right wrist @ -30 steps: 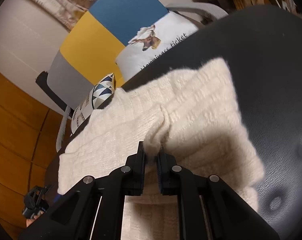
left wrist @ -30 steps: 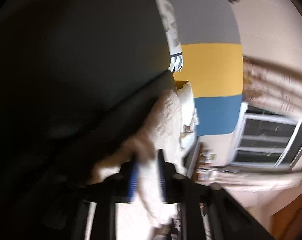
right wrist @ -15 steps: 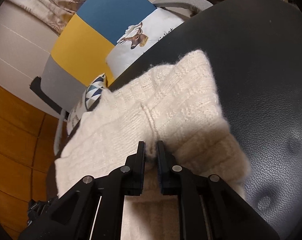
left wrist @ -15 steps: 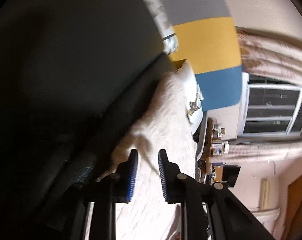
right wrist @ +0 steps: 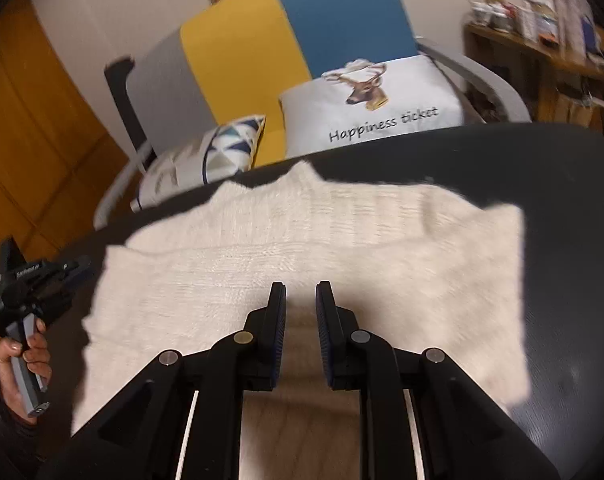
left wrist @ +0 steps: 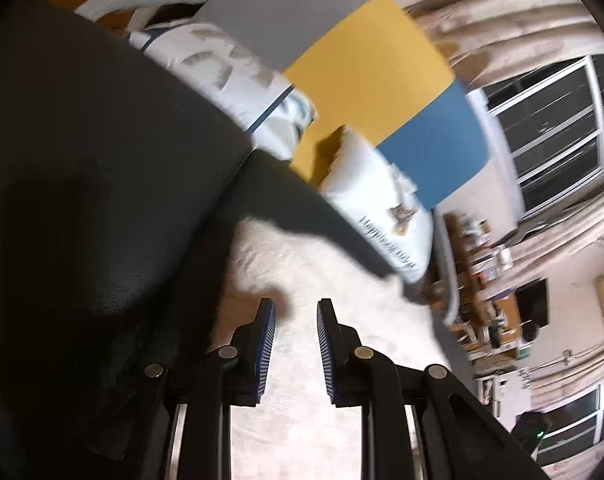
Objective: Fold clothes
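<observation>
Both the left gripper (left wrist: 296, 308) and right gripper (right wrist: 300, 292) point downward, jaws parted, empty.

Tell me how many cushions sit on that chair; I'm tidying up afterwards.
2. The deer cushion leans against the chair's blue back; the triangle cushion lies to its left on the seat. More could be hidden behind the black surface.

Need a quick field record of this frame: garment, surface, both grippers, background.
garment: cream knit sweater, lying flat and folded
surface: black leather seat
left gripper: jaws have just been opening, nothing between them, above the sweater
right gripper: jaws have just been opening, apart, no cloth pinched
left hand: seen in the right wrist view, holding its gripper at the sweater's left edge
background: grey, yellow and blue chair, deer cushion reading "Happiness ticket", triangle-pattern cushion
</observation>
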The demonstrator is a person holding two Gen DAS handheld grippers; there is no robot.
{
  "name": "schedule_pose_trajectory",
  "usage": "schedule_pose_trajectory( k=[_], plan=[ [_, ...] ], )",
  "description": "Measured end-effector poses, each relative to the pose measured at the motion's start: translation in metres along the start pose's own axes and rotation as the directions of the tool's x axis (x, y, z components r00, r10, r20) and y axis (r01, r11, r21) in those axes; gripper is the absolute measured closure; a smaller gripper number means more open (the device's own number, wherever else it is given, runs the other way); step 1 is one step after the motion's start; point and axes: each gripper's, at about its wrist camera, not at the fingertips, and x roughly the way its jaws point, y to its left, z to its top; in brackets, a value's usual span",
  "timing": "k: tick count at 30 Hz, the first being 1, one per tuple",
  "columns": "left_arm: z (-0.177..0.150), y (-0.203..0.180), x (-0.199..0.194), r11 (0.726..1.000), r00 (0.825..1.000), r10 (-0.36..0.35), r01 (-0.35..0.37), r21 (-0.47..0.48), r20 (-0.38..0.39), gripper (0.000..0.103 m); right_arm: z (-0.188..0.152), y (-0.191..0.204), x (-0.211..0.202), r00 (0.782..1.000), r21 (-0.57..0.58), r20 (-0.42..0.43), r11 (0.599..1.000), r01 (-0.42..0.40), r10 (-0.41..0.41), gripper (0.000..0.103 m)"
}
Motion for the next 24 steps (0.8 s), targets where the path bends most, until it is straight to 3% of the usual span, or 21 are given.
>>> schedule_pose_trajectory(
  k=[2, 4, 11, 13, 19, 24],
  plan=[
    [-0.010, 0.013, 0.004, 1.000, 1.000, -0.002, 0.002, -0.019, -0.008, 0.088, -0.002, 0.002, 0.016, 0.990, -0.046, -0.035, 0.990, 0.133, -0.135, 0.086],
    [-0.016, 0.012, -0.004, 0.999, 1.000, 0.012, -0.013, 0.044, 0.013, 0.091, -0.008, -0.006, 0.026, 0.982, -0.055, -0.059, 0.983, 0.177, -0.180, 0.086],
    [0.013, -0.008, -0.024, 0.995, 0.996, -0.064, 0.058, 0.084, 0.067, 0.086, -0.016, -0.017, 0.023, 0.988, -0.034, -0.038, 0.988, 0.149, -0.150, 0.087],
    [0.028, -0.015, -0.018, 0.994, 0.997, -0.065, 0.062, 0.085, 0.035, 0.086, -0.010, -0.015, 0.022, 0.988, -0.035, -0.038, 0.988, 0.149, -0.151, 0.083],
    [0.047, -0.018, 0.016, 0.996, 0.998, 0.031, -0.026, 0.079, -0.062, 0.086, 0.006, 0.009, 0.024, 0.993, -0.098, -0.004, 0.989, 0.115, -0.116, 0.083],
    [0.045, -0.024, 0.018, 0.989, 0.995, 0.089, -0.082, 0.122, -0.055, 0.090, 0.006, 0.014, 0.044, 0.982, -0.150, -0.061, 0.975, 0.166, -0.177, 0.083]
  ],
)
